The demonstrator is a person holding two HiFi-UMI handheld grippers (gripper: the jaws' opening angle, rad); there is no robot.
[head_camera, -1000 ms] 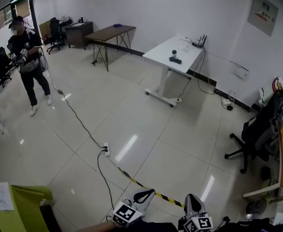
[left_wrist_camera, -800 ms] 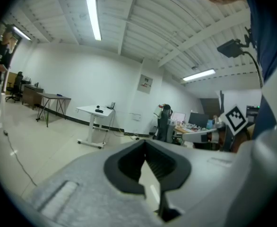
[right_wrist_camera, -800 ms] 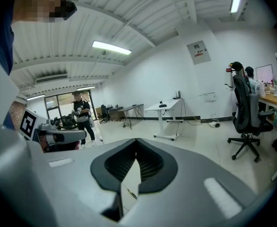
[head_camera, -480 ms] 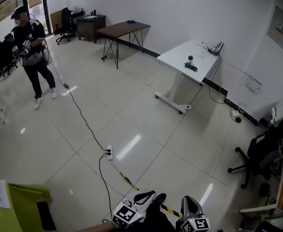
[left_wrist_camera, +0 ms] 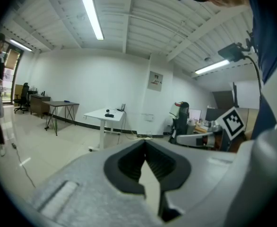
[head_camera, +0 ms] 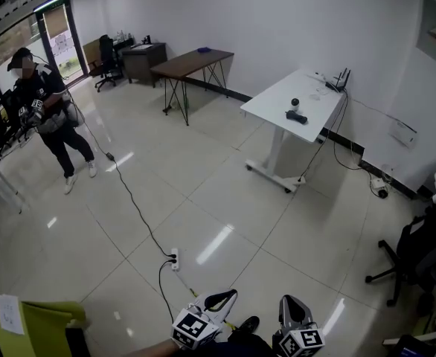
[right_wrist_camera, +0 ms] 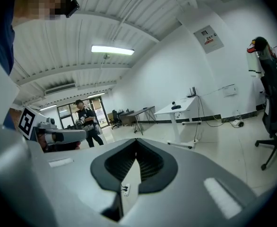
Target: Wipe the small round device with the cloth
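Both tongs low at body, well apart from work area
- left gripper (left_wrist_camera: pixel 145 148): jaws fully together, nothing between
- right gripper (right_wrist_camera: pixel 136 148): jaws fully together, nothing held
- device (head_camera: pixel 295 103): small dark ball on white table (head_camera: pixel 271 97), across room, dark flat item (head_camera: pixel 297 117) just beside

Risks, judged:
1. cloth not seen in any view; reaching table with 2 empty grippers means no wipe
2. cable (head_camera: pixel 132 203) and power strip (head_camera: pixel 175 258) lie on floor near the way there; trip or snag
3. device looks light; hard swipe could roll it off table
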